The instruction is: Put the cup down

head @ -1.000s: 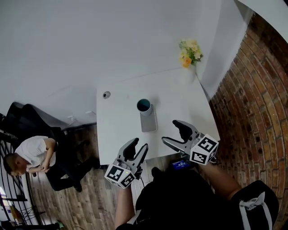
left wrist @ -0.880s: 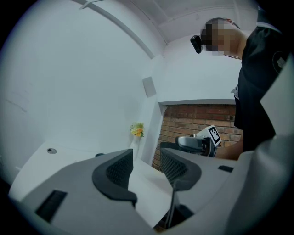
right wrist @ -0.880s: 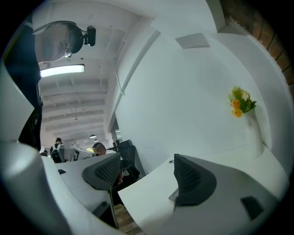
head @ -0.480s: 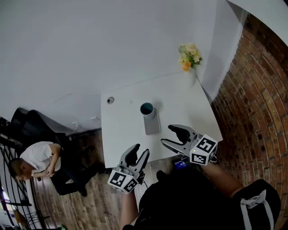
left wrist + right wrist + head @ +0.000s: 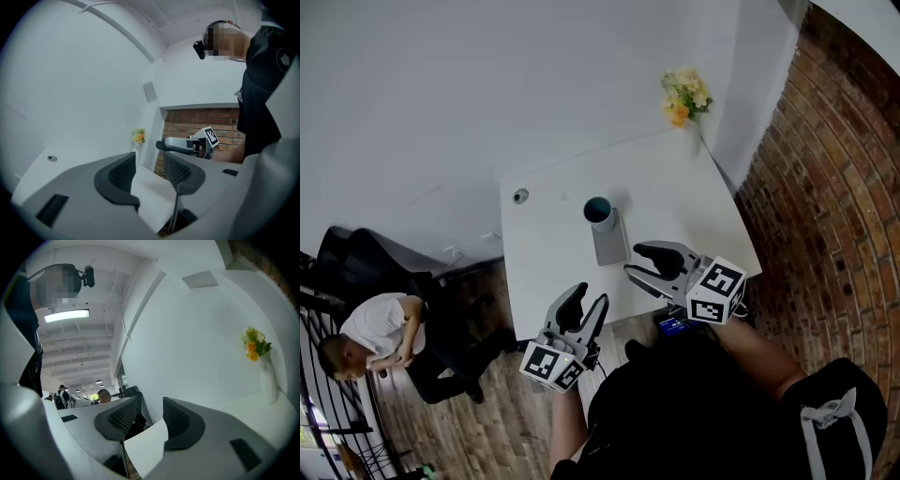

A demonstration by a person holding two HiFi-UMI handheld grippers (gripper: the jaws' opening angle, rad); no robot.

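Tall grey cup with a teal inside (image 5: 599, 213): upright on the white desk (image 5: 548, 267), with nothing touching it. I judge the put-down done. Your right gripper (image 5: 634, 261), near the cup, has just closed its fingers on nothing. Your left gripper (image 5: 591, 298) sits off the desk's front edge, fingers together and empty. The desk is otherwise bare apart from a small round fitting (image 5: 520, 196). Yellow flowers (image 5: 680, 97) stand at the far corner, a brick wall (image 5: 825, 187) is on the right, and a seated person (image 5: 375, 333) is on the wooden floor (image 5: 497, 403).

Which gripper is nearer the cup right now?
Right. The right gripper, jaws just closed on nothing, is over the table, near-right of the cup; the left gripper hangs off the table's near edge, farther back.
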